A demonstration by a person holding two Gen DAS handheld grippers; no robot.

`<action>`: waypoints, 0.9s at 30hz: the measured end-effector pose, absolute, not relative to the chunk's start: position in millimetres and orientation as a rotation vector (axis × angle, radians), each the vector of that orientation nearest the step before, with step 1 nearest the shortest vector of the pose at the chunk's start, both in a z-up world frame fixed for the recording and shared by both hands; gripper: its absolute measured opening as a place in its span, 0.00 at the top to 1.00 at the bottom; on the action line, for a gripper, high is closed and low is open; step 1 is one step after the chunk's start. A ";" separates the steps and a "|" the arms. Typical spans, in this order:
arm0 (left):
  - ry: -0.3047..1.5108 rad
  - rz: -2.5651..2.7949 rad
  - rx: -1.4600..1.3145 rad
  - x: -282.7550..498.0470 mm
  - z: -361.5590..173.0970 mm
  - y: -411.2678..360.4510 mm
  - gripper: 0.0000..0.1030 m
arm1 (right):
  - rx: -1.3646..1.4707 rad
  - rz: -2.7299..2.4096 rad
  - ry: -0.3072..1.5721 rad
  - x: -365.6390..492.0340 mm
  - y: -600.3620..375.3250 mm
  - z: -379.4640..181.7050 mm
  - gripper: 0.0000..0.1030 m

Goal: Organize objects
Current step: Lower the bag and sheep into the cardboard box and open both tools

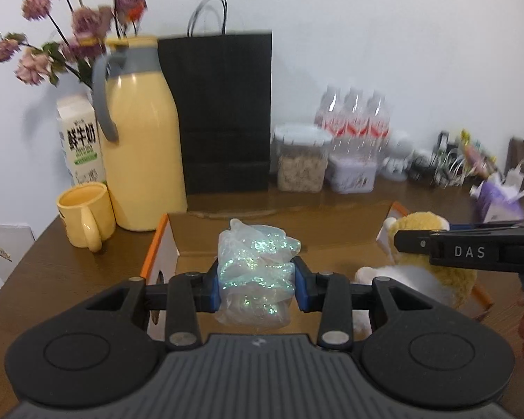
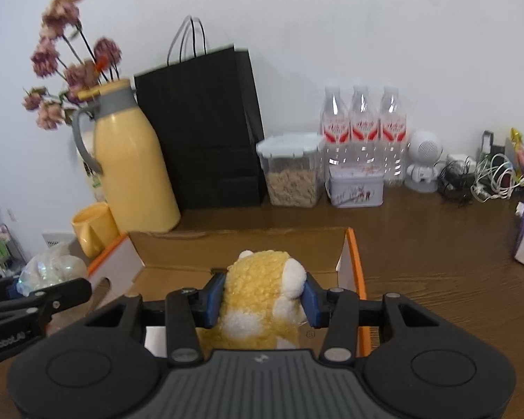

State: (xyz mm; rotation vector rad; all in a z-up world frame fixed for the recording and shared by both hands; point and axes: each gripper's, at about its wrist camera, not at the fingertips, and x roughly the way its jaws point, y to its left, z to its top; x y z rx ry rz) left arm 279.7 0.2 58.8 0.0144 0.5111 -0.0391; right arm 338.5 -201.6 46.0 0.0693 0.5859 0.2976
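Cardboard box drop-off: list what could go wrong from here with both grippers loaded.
1. The left gripper pinches a crumpled iridescent plastic bag; the soft, slick film could slip out before it is over the cardboard box.
2. The right gripper holds a yellow plush toy close beside the left one, so the two could collide over the box.
3. The yellow mug and yellow thermos jug stand near the box's corner and could be knocked.

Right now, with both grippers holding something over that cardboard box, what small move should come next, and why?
Probably lower both a little into the open cardboard box. The left gripper clamps a shiny plastic bundle, the right gripper a yellow plush toy, both above it.
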 end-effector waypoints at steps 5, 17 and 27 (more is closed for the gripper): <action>0.591 -0.024 0.048 303.3 36.6 -2.1 0.62 | 0.019 0.282 0.627 354.1 -190.6 20.8 0.57; 0.702 -0.026 0.080 317.2 19.9 -6.3 0.52 | -0.076 0.284 0.684 354.5 -181.8 -3.3 0.54; 0.603 0.005 0.088 289.0 44.6 -4.7 0.01 | -0.101 0.268 0.646 335.4 -184.0 10.3 0.20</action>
